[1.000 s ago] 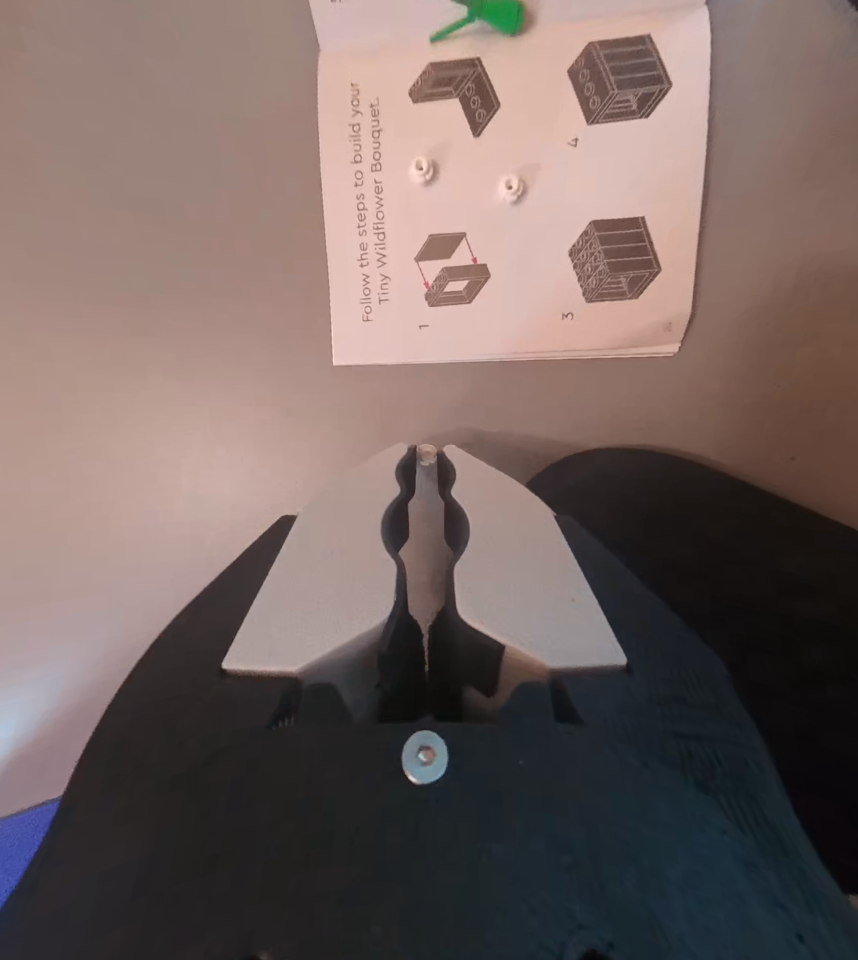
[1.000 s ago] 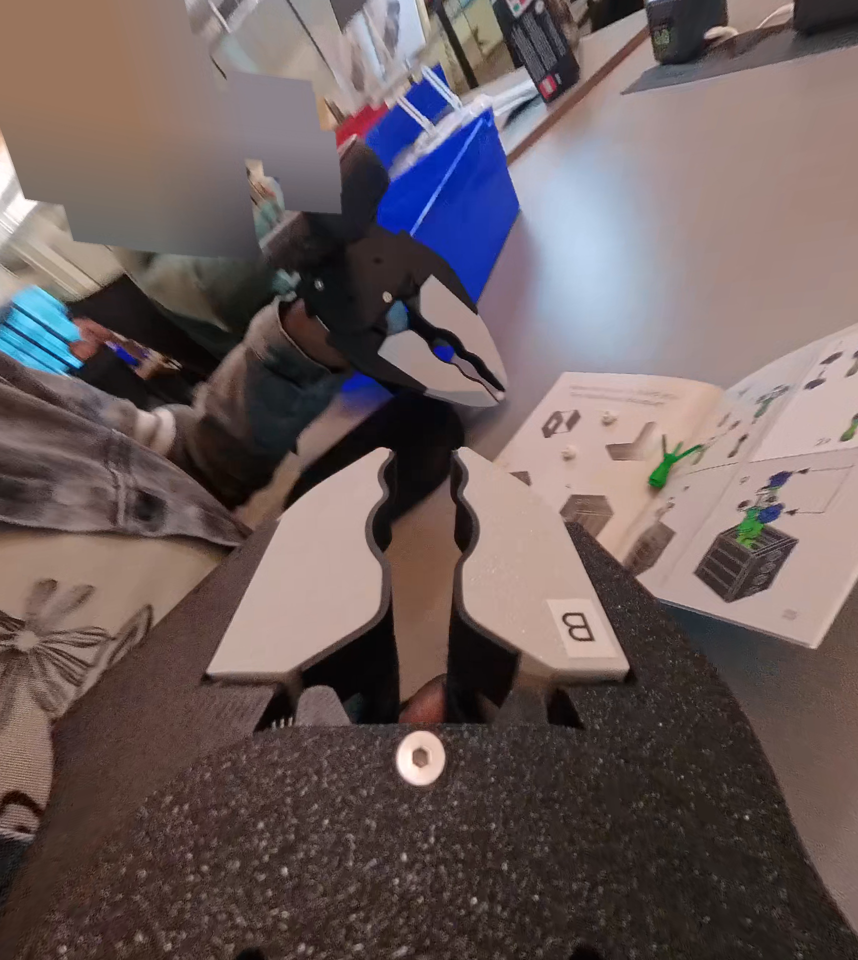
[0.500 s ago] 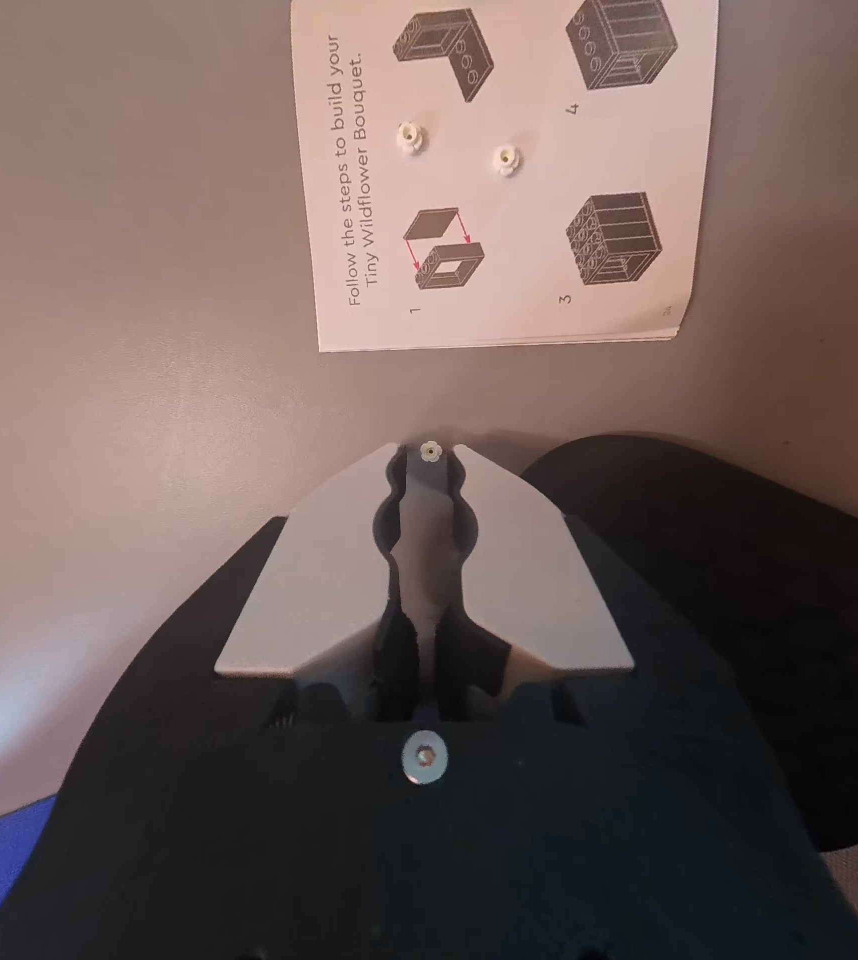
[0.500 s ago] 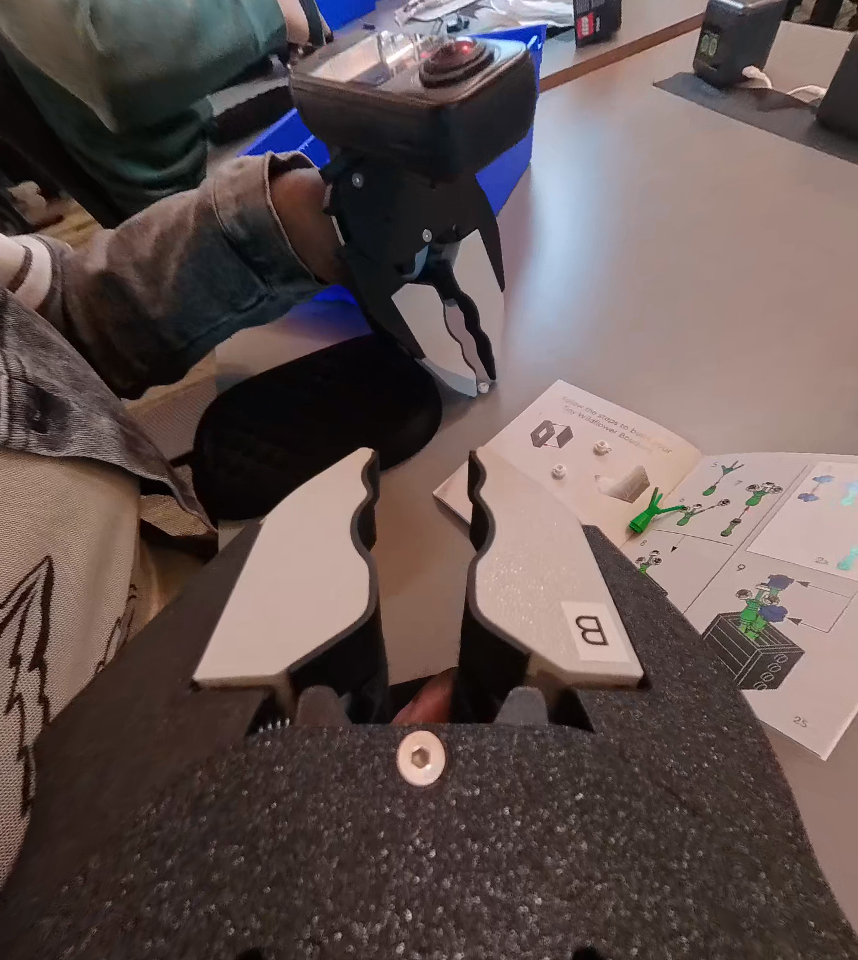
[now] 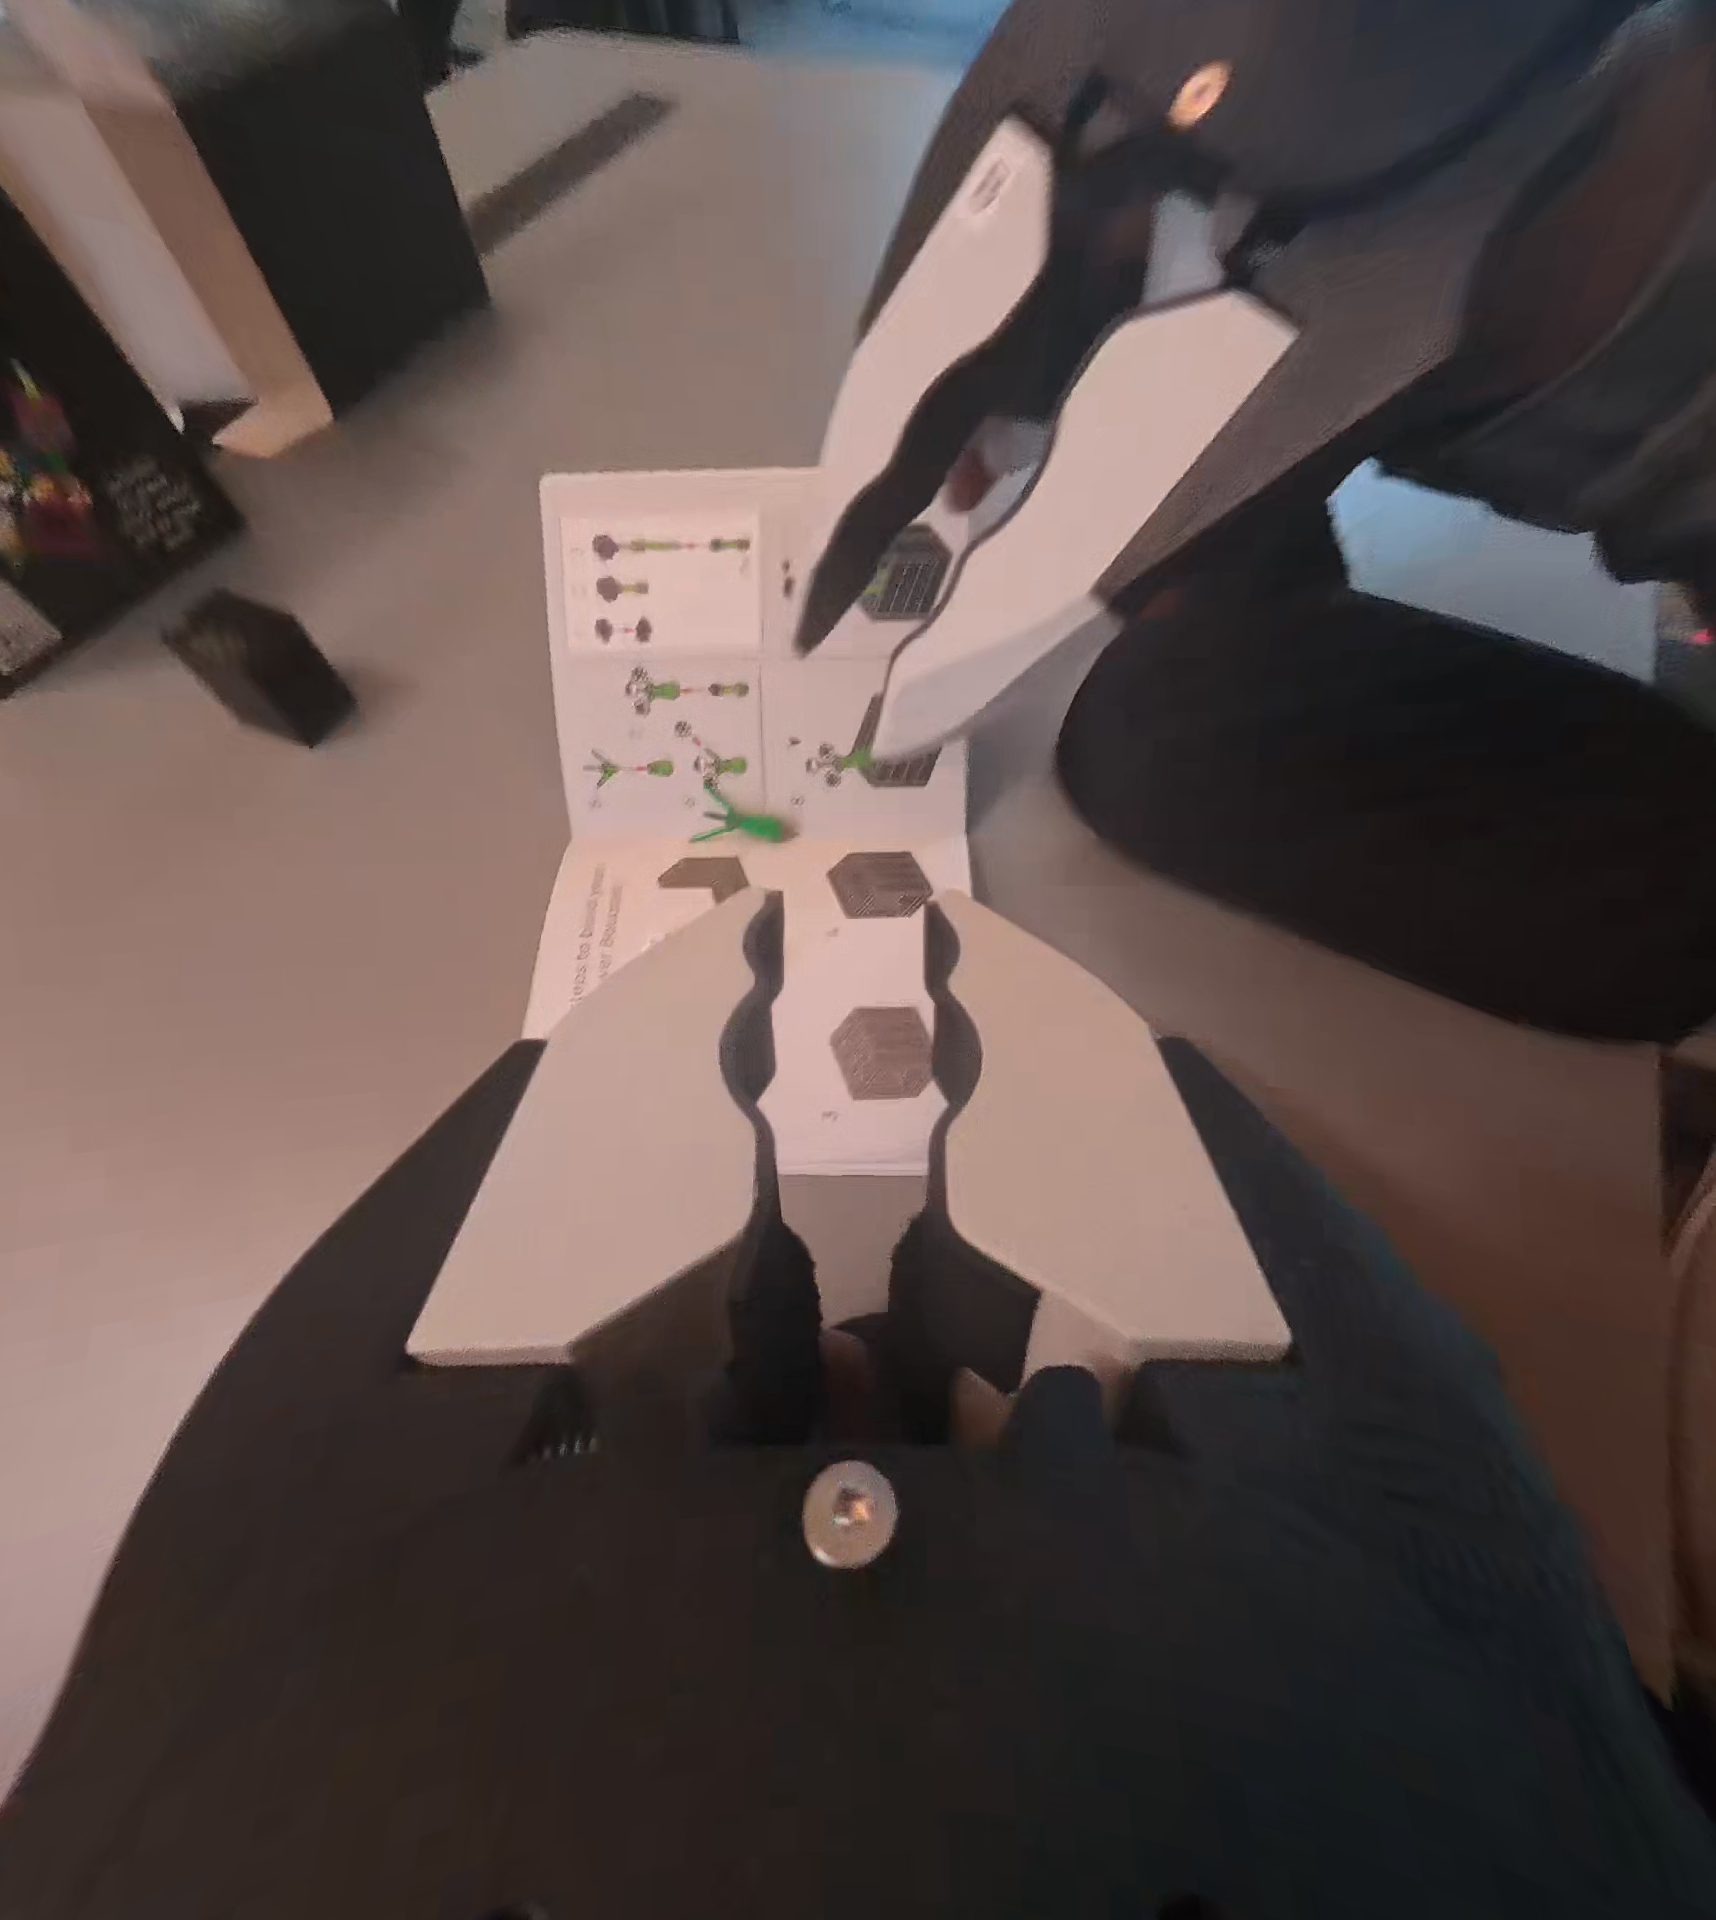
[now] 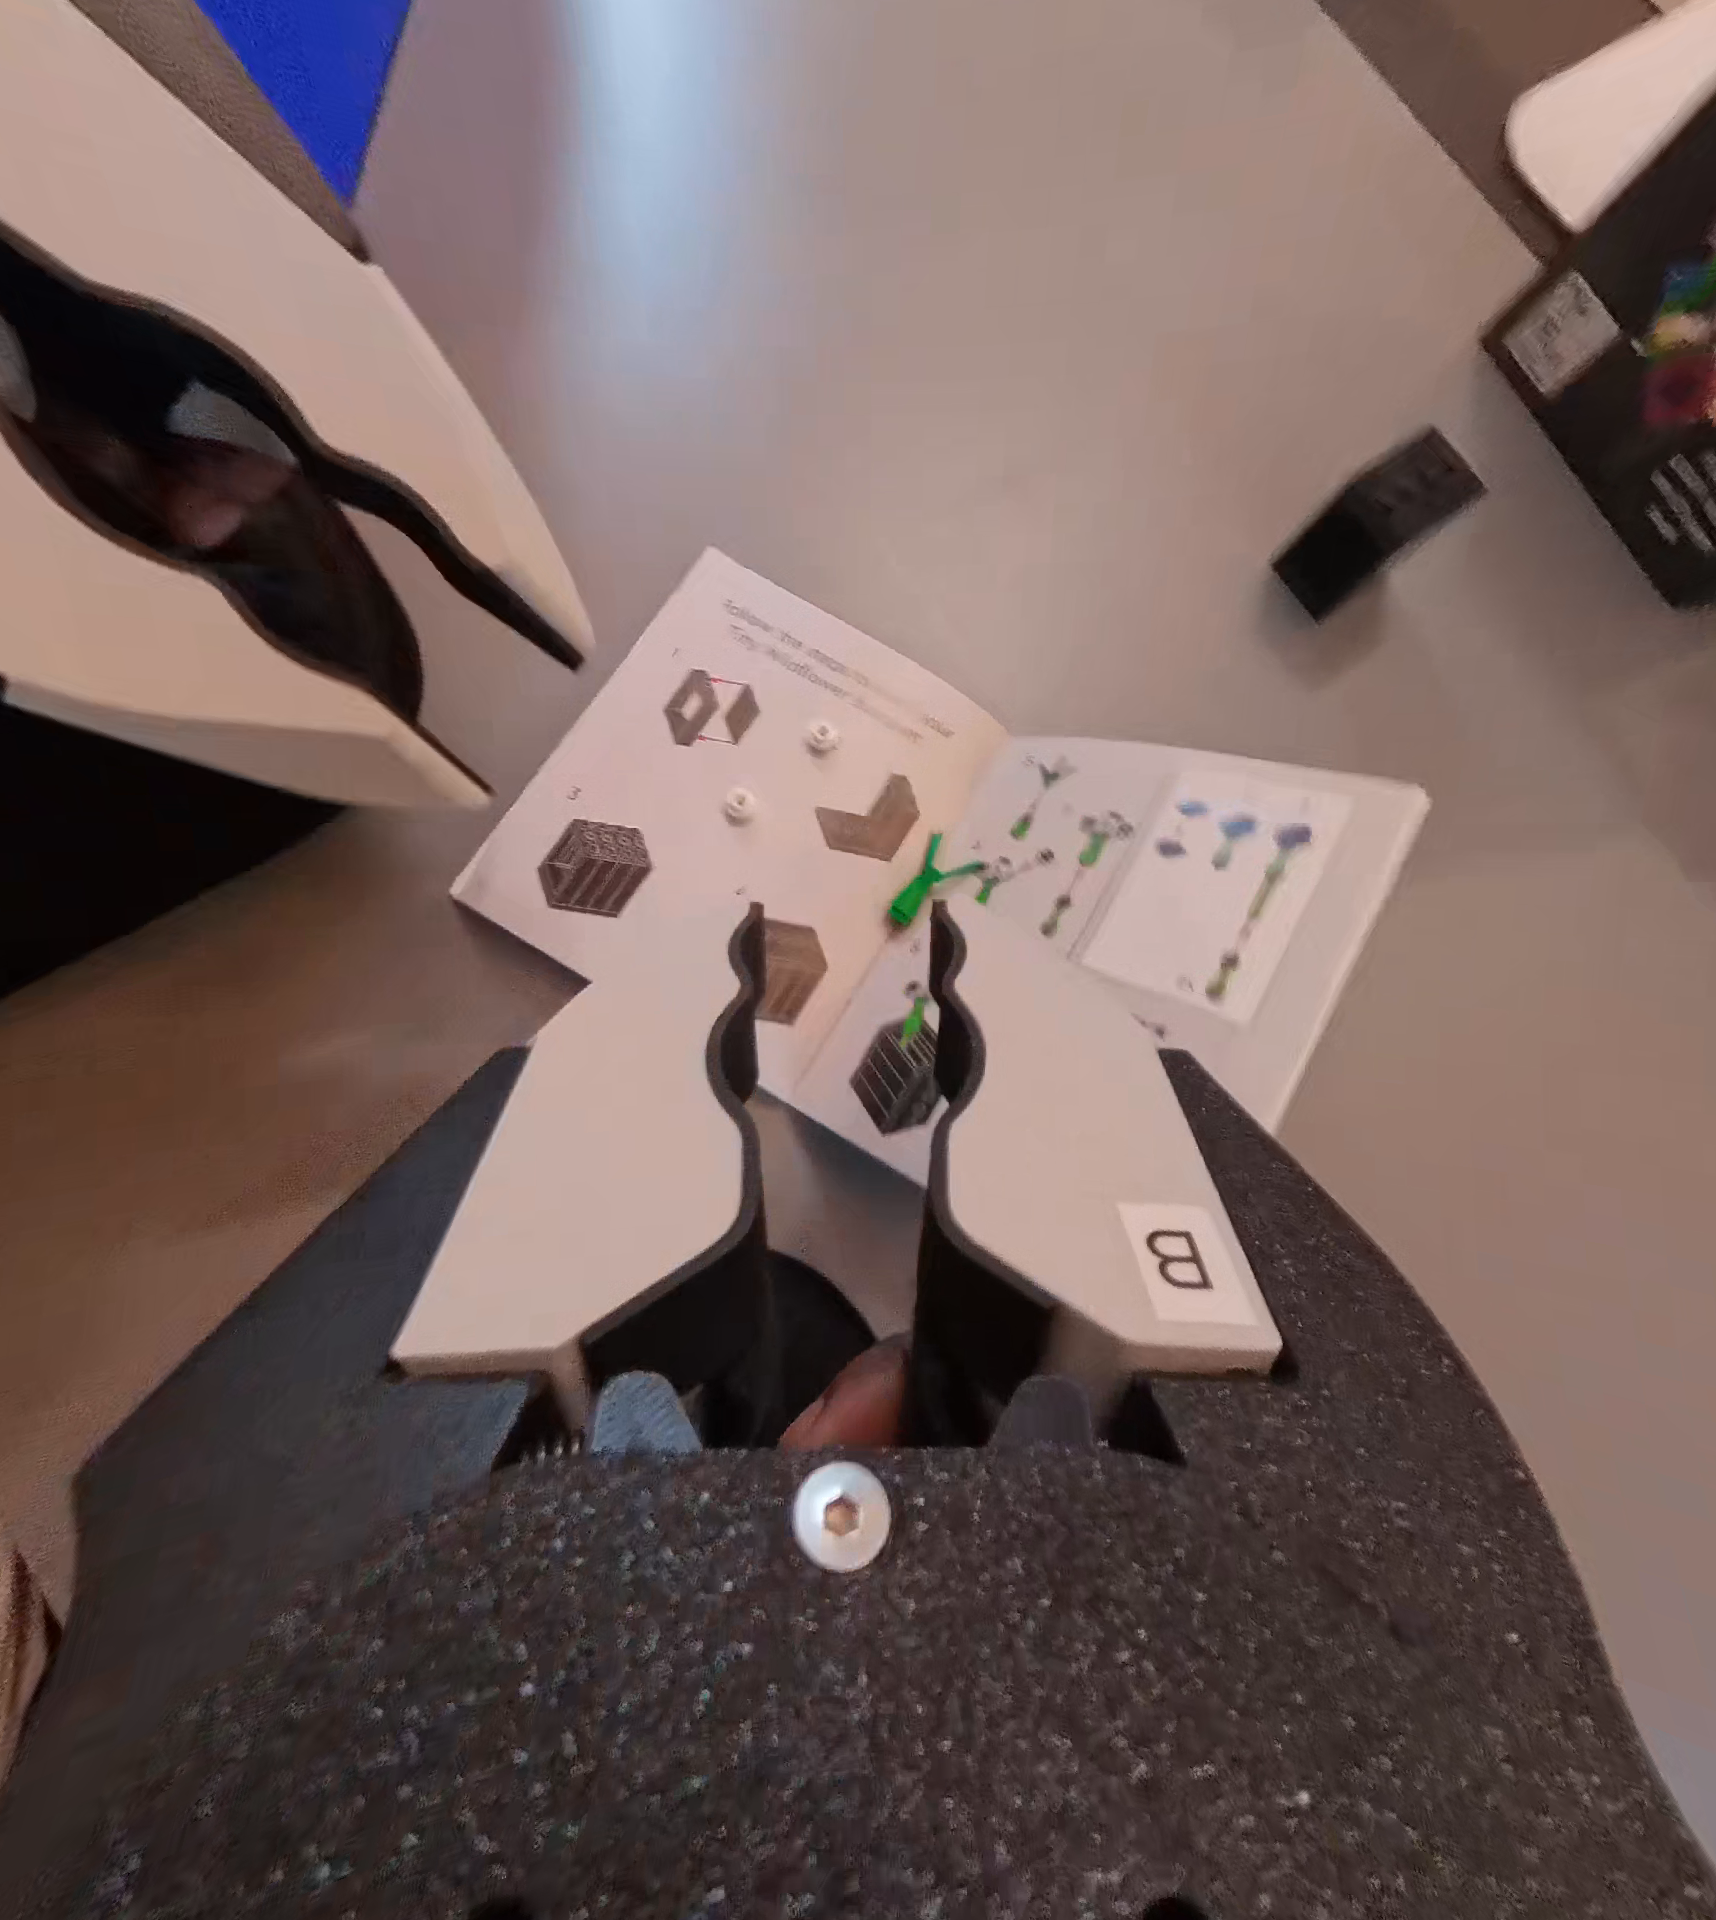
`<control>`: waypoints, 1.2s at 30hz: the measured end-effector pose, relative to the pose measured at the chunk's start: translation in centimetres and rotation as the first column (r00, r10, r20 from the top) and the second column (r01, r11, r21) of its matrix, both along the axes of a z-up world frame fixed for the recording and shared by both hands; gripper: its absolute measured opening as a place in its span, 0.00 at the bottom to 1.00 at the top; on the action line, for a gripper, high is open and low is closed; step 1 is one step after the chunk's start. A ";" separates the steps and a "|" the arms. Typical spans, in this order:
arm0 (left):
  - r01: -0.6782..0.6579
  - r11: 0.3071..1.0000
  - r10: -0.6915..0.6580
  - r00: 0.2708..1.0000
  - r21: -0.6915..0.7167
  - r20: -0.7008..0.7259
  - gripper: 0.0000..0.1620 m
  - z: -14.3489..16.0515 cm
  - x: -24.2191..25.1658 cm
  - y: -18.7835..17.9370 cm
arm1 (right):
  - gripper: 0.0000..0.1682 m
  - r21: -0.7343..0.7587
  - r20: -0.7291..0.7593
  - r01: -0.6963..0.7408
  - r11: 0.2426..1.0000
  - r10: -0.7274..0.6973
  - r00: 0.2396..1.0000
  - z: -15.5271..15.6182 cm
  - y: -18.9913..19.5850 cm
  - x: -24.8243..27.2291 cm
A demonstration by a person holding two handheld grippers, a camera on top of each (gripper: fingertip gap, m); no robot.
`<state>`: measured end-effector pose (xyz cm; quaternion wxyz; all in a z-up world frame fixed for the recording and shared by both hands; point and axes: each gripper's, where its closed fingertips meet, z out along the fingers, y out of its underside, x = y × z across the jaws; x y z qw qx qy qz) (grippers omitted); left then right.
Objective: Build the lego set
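Observation:
An open instruction booklet [image 5: 667,966] [image 6: 1124,862] lies on the grey table. A green stem piece [image 5: 734,826] [image 6: 921,883] lies near its fold. Two small white round pieces [image 6: 821,736] [image 6: 742,802] rest on its left page. My left gripper [image 5: 852,914] is open and empty above the booklet's near page; it also shows at the upper left of the right wrist view [image 6: 527,717]. My right gripper [image 6: 843,920] is open and empty over the booklet, just short of the green piece. In the left wrist view it [image 5: 854,691] hangs above the far page.
A small black brick [image 5: 256,665] [image 6: 1379,520] stands on the table beyond the booklet. The dark set box [image 5: 2,499] [image 6: 1706,416] stands behind it. A black pad [image 5: 1405,810] [image 6: 54,831] lies beside the booklet. A blue object [image 6: 314,83] is at the back. Spacing between my two grippers at the tips: around 6 centimeters. The right tips stand about 7 centimeters off the green stem piece [image 6: 921,883]. The left camera catches it too, in the left wrist view [image 5: 747,829].
My left gripper was shut on a small white round piece; now it is open and the piece is gone from it. Both grippers have swung to point at the booklet, tips close together.

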<state>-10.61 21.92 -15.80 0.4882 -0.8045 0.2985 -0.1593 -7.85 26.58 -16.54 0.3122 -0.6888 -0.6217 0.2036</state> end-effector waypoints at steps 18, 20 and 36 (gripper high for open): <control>-0.046 0.971 0.011 0.989 0.236 0.147 0.16 1.7 -1.3 -0.5 | 0.00 0.133 0.286 -0.087 0.987 0.046 0.957 -5.3 3.1 -2.4; -0.054 0.969 0.014 0.987 0.242 0.163 0.16 1.9 -1.4 -0.5 | 0.00 0.140 0.235 -0.061 0.988 0.026 0.972 -4.7 3.3 -2.6; -0.103 0.973 -0.063 0.741 0.206 0.669 0.17 7.9 -1.6 -2.2 | 0.00 -0.131 -0.780 -0.346 0.929 0.119 0.615 10.6 -7.0 -5.8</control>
